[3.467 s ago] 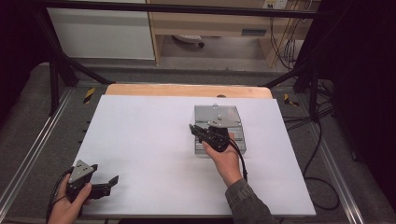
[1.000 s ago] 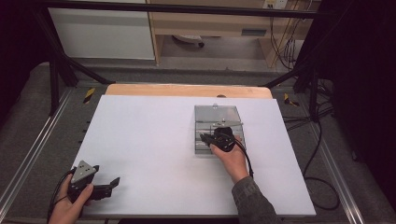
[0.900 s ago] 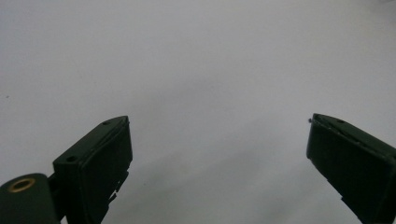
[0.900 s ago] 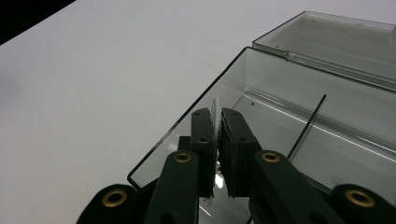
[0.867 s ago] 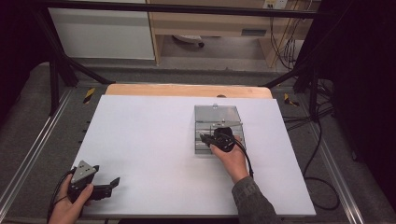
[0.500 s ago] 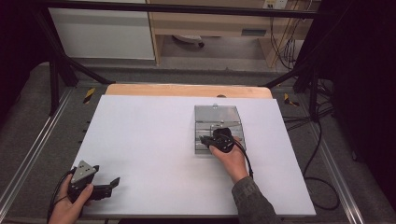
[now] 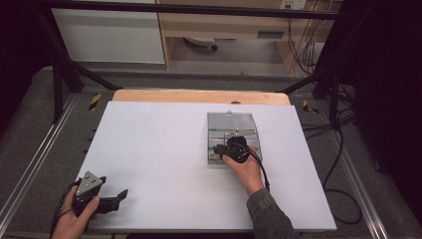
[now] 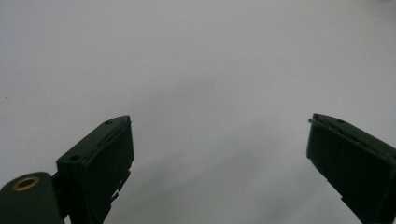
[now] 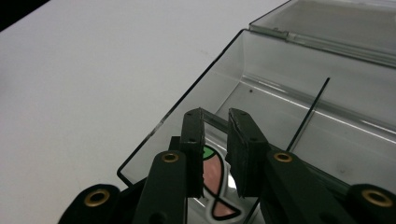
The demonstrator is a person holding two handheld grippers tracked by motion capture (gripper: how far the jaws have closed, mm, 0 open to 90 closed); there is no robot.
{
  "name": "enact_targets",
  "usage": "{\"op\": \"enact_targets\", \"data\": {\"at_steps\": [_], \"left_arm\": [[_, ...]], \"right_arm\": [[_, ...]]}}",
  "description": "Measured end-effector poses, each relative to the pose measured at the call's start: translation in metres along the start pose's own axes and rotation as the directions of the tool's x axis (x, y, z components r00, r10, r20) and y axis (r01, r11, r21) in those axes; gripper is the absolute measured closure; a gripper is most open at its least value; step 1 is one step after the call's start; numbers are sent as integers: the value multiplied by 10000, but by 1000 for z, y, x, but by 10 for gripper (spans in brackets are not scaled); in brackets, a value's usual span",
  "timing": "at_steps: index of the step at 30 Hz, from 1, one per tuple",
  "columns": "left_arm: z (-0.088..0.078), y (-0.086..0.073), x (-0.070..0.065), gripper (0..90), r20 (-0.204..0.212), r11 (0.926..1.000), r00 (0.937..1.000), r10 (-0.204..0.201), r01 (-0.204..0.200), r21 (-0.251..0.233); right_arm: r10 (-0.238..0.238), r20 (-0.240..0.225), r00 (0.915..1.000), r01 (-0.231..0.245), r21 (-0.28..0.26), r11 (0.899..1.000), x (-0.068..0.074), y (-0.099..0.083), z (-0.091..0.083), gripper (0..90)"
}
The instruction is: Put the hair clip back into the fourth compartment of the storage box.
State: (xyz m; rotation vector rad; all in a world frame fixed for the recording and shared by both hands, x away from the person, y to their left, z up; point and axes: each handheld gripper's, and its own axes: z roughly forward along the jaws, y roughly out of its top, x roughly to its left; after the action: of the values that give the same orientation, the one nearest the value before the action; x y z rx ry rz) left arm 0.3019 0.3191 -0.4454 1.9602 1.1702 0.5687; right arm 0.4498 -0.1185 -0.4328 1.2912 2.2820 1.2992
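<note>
A clear plastic box (image 7: 231,130) with its lid folded back lies right of the table's middle. My right gripper (image 7: 217,149) reaches over the box's near left corner. In the right gripper view its jaws (image 9: 215,114) stand a narrow gap apart, with nothing between them. Beneath them a white-edged sticker (image 9: 215,173) with a pink and green figure lies flat inside the box (image 9: 299,116). My left gripper (image 7: 122,195) rests at the table's near left corner. Its jaws are wide open (image 8: 219,121) over bare white table.
The white table top (image 7: 159,144) has a wooden strip (image 7: 199,96) along its far edge. Black frame bars and cables (image 7: 343,164) run along the right side beyond the table. A thin divider (image 9: 306,114) crosses the box floor.
Over the last seconds my right gripper moved a little right and farther in over the box's near corner, then held still. My left gripper has stayed put.
</note>
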Motion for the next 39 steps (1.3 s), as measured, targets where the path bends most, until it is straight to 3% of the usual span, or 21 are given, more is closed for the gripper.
{"op": "enact_targets", "data": {"at_steps": [20,34,39], "left_arm": [[0,0,0,77,24,10000,10000,28,-27,-5],[0,0,0,77,32,10000,10000,35,-35,12],[0,0,0,77,19,10000,10000,18,-18,7]], "right_arm": [[-60,40,10000,62,-669,9977,2,4,-6,718],[12,294,9996,21,-1126,9936,5,9,-8,485],[21,366,9993,26,-1277,9918,6,15,-9,275]]}}
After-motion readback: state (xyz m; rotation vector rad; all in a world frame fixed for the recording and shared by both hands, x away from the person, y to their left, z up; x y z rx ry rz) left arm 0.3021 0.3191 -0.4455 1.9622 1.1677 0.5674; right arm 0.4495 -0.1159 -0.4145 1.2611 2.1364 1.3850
